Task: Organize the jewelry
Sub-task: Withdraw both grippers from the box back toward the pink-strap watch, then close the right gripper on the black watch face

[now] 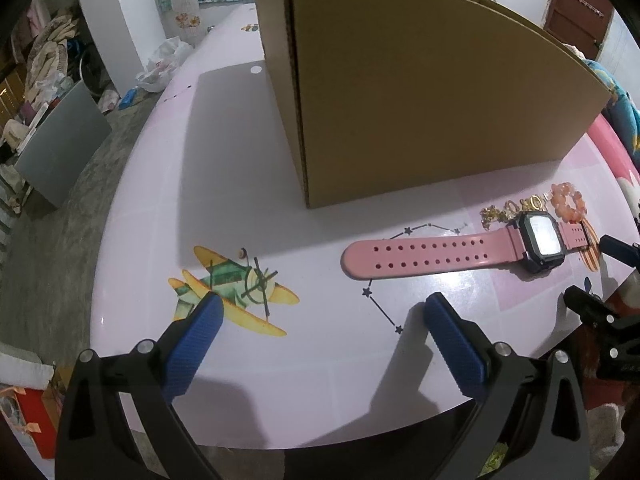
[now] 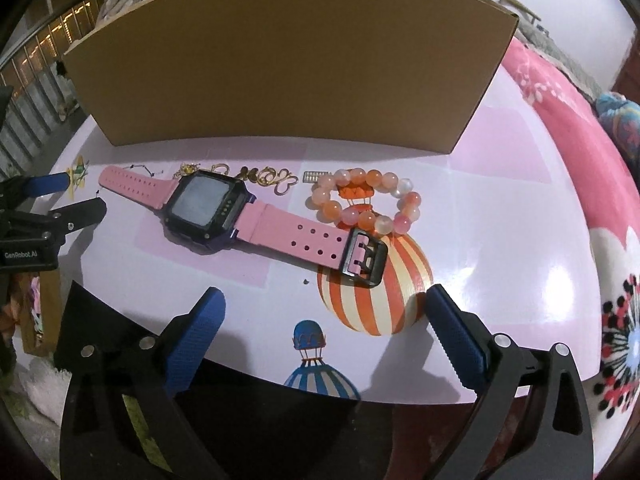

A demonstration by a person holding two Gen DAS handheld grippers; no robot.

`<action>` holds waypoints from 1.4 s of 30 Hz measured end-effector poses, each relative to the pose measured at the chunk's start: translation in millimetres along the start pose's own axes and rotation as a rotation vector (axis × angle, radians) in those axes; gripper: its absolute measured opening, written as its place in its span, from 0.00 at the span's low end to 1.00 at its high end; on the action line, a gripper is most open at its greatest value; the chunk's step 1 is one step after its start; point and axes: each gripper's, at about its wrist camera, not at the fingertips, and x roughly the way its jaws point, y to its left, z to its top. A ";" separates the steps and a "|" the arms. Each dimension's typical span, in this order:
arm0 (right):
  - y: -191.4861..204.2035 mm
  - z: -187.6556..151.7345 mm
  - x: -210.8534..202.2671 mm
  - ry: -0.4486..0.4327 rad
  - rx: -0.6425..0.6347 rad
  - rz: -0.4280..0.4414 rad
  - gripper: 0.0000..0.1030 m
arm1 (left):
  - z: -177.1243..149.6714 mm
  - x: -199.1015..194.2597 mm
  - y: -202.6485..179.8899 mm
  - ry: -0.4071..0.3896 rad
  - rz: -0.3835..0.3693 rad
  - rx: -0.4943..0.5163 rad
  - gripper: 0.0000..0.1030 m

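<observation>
A pink-strapped watch (image 2: pixel 208 210) with a dark square face lies flat on the table in front of a tall cardboard box (image 2: pixel 288 64). Behind the watch sit gold jewelry pieces (image 2: pixel 272 178) and an orange bead bracelet (image 2: pixel 362 202). My right gripper (image 2: pixel 326 304) hovers open just short of the watch's black buckle (image 2: pixel 366 258), nothing between its blue pads. In the left wrist view the watch (image 1: pixel 440 254), the gold pieces (image 1: pixel 508 210), the bracelet (image 1: pixel 568 202) and the box (image 1: pixel 420 92) show at right. My left gripper (image 1: pixel 320 312) stands open over bare table, left of the strap's tip.
The round table (image 1: pixel 240 208) has a pale printed top with an airplane picture (image 1: pixel 232 292) and a striped balloon picture (image 2: pixel 376 300). A pink floral blanket (image 2: pixel 560 112) lies to the right. Floor clutter and a grey panel (image 1: pixel 64 148) lie beyond the left edge.
</observation>
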 end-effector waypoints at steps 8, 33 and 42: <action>5.1 -1.9 -29.4 -0.071 0.003 0.055 0.92 | 0.7 1.6 1.8 -0.020 -0.018 0.031 0.96; 62.3 22.7 -4.0 -0.092 -0.304 0.193 0.60 | -2.8 2.4 4.2 -0.072 -0.045 0.077 0.96; 80.1 23.5 -3.7 -0.063 -0.373 0.172 0.49 | -8.8 0.2 8.1 -0.142 -0.062 0.131 0.96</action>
